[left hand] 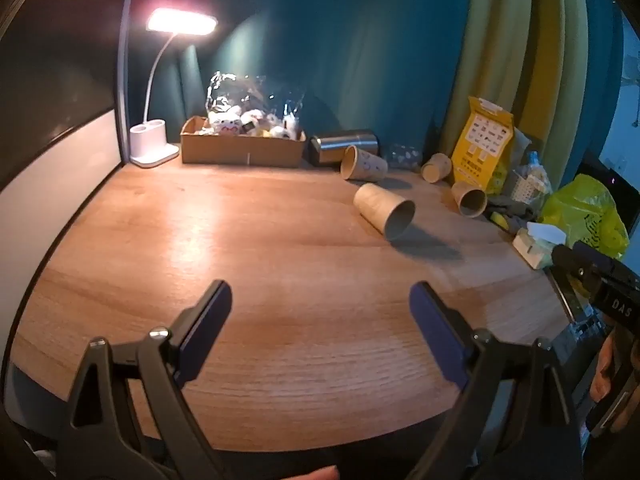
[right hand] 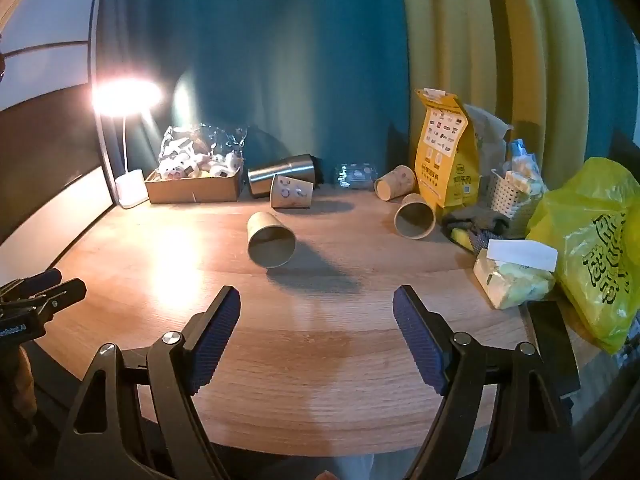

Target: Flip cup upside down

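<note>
A plain brown paper cup (left hand: 385, 210) lies on its side on the wooden table (left hand: 240, 240), mouth toward me; it also shows in the right wrist view (right hand: 270, 244). My left gripper (left hand: 320, 292) is open and empty, well short of the cup, which sits ahead and to the right. My right gripper (right hand: 317, 300) is open and empty, with the cup ahead and slightly left. The left gripper (right hand: 60, 284) shows at the left edge of the right wrist view.
Several other paper cups lie along the back: a printed one (right hand: 291, 192), and two (right hand: 415, 216) (right hand: 396, 183) near a yellow bag (right hand: 444, 152). A steel tumbler (right hand: 282, 172), cardboard box (right hand: 196, 188), lamp (left hand: 154, 144), tissue pack (right hand: 516, 276) and green bag (right hand: 592, 248) crowd the edges.
</note>
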Motion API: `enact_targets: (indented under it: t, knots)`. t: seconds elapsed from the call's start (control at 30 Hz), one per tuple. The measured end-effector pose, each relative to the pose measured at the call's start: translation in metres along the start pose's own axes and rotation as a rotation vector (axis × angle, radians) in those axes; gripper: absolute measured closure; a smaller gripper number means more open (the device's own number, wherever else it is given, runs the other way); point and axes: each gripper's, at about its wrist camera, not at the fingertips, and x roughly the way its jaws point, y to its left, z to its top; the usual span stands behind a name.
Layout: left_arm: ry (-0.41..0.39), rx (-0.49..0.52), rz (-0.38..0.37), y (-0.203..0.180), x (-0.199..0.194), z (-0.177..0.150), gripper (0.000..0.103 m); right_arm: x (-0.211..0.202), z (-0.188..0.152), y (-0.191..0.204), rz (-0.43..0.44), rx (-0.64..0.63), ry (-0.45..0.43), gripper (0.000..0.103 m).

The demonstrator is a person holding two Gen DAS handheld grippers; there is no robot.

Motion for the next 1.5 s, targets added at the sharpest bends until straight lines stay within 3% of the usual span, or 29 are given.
enact_targets:
  t: [1.5]
  knots:
    - [0.013, 0.032, 0.006, -0.0050, -0.0020, -0.0031, 0.011, -0.0008, 0.0007, -0.0095, 0.014, 0.027, 0.020, 0.021]
